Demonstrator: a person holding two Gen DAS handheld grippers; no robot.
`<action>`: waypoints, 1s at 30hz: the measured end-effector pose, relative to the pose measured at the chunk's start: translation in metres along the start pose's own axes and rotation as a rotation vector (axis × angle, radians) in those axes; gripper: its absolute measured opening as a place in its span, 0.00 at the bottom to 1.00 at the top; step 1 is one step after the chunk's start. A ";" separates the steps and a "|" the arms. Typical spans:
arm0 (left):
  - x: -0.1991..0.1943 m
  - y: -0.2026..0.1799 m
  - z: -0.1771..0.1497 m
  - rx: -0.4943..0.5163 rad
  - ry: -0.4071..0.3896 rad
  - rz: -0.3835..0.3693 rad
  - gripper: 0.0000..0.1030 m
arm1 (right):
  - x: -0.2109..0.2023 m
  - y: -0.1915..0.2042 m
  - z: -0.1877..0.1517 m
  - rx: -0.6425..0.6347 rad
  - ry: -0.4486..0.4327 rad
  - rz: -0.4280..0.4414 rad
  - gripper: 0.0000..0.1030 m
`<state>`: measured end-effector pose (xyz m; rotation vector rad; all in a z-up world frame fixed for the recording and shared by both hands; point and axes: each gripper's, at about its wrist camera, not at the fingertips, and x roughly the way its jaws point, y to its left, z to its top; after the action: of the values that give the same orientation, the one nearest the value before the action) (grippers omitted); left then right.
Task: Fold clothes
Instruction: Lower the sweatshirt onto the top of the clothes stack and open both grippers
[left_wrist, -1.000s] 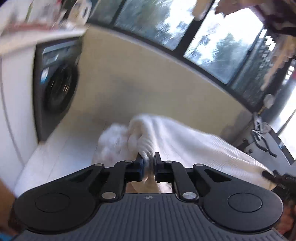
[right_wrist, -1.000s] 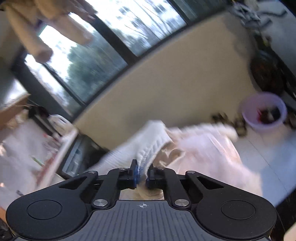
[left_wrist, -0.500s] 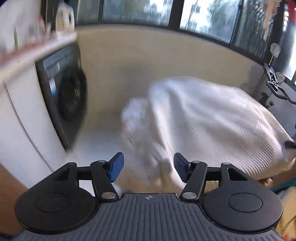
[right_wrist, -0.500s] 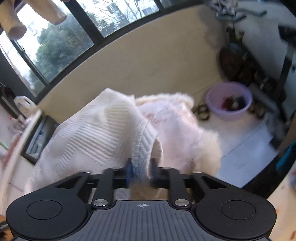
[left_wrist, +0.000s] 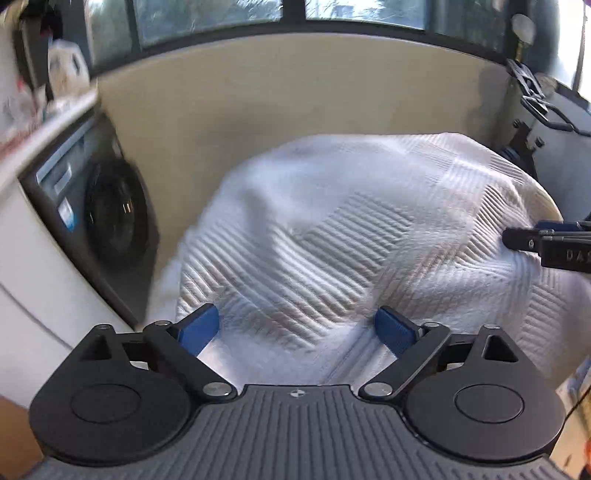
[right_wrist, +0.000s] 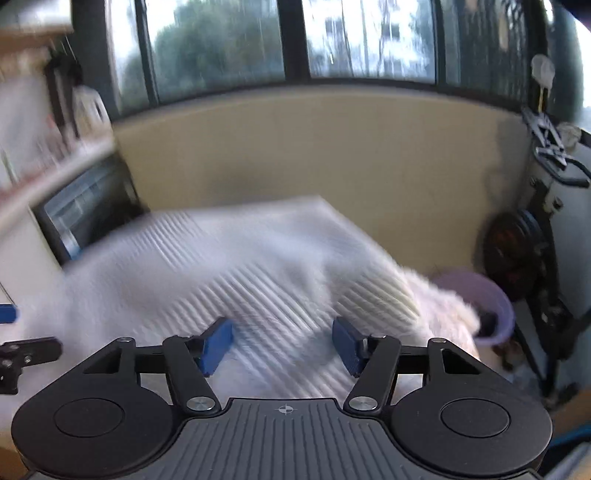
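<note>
A white ribbed knit garment billows in front of both grippers, blurred by motion; it also fills the middle of the right wrist view. My left gripper is open, its blue pads wide apart, with the cloth just beyond them and nothing held. My right gripper is open too, over the cloth. The right gripper's fingertips show at the right edge of the left wrist view, against the garment's edge. The left gripper's tip shows at the left edge of the right wrist view.
A dark front-loading washing machine stands at the left under a white counter. A beige low wall with windows above runs behind. A purple basin and an exercise bike stand at the right.
Both grippers have let go of the garment: the left opened half a second ago, the right just now. The cloth has spread out and is dropping in front of them.
</note>
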<state>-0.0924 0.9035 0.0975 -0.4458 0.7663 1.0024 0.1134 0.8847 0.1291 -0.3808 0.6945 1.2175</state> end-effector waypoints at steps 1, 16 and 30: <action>0.004 0.003 -0.002 -0.034 0.001 -0.009 1.00 | 0.007 0.002 0.000 0.000 0.018 -0.002 0.57; 0.004 0.003 0.005 -0.102 0.017 0.006 1.00 | 0.021 0.030 0.022 0.027 0.023 0.020 0.62; -0.023 -0.026 0.001 -0.127 0.045 0.141 1.00 | -0.020 -0.036 -0.005 0.022 -0.026 0.088 0.99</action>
<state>-0.0767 0.8779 0.1150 -0.5306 0.7855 1.1806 0.1428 0.8560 0.1357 -0.3181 0.7074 1.2943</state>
